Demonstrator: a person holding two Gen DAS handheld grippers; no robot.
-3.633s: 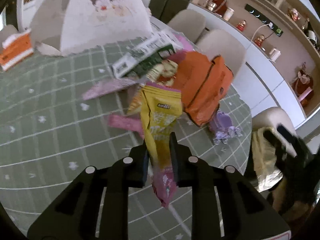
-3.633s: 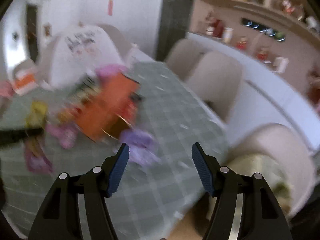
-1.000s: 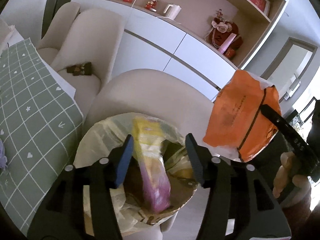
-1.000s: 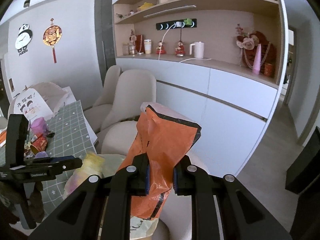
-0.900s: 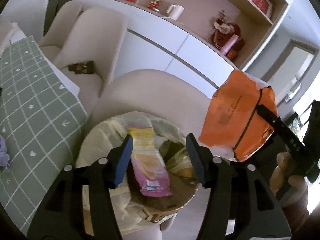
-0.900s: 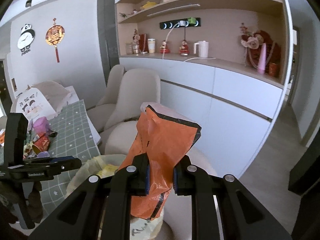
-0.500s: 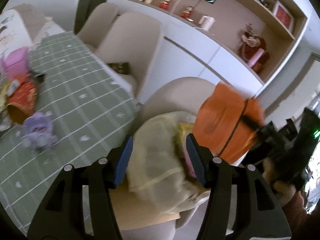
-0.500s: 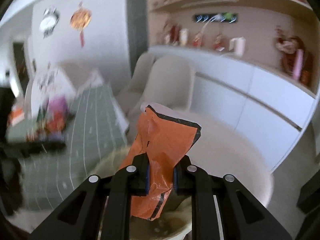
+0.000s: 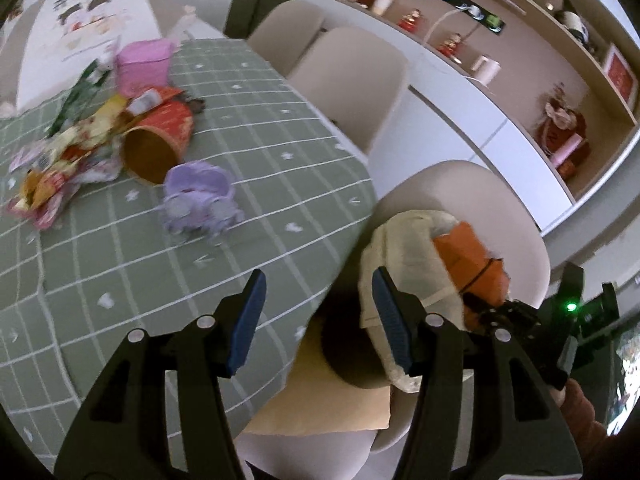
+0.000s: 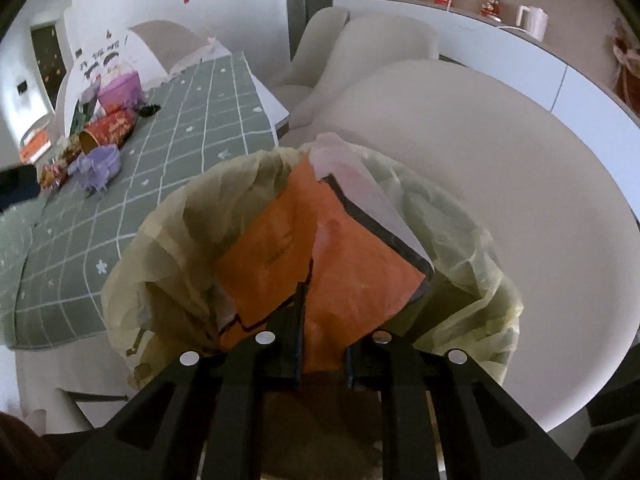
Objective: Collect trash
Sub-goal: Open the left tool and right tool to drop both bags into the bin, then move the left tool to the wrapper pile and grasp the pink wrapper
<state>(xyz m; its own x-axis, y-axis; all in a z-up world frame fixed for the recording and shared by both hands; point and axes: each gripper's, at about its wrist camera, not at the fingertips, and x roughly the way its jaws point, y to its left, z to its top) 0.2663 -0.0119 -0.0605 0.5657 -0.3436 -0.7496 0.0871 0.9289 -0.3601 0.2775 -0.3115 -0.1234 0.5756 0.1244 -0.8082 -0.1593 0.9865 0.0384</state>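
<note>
My right gripper (image 10: 320,344) is shut on an orange wrapper (image 10: 320,264) and holds it inside the mouth of a bin lined with a pale yellow bag (image 10: 168,240). The same bin bag (image 9: 404,244) and orange wrapper (image 9: 468,256) show in the left wrist view, beside the table's near corner. My left gripper (image 9: 316,316) is open and empty, above the table edge left of the bin. A purple wrapper (image 9: 200,196), a red paper tub (image 9: 160,140) on its side and a heap of snack wrappers (image 9: 60,160) lie on the green checked tablecloth (image 9: 120,272).
A pink box (image 9: 144,64) and a white domed food cover (image 9: 76,28) stand at the table's far end. Beige chairs (image 9: 360,80) line the table's right side; the bin sits on one (image 10: 500,184). A white cabinet with shelves of ornaments (image 9: 500,92) runs behind.
My left gripper let go of the yellow and pink wrapper into the bin and swung back toward the table. My right gripper lowered the orange wrapper into the bin bag.
</note>
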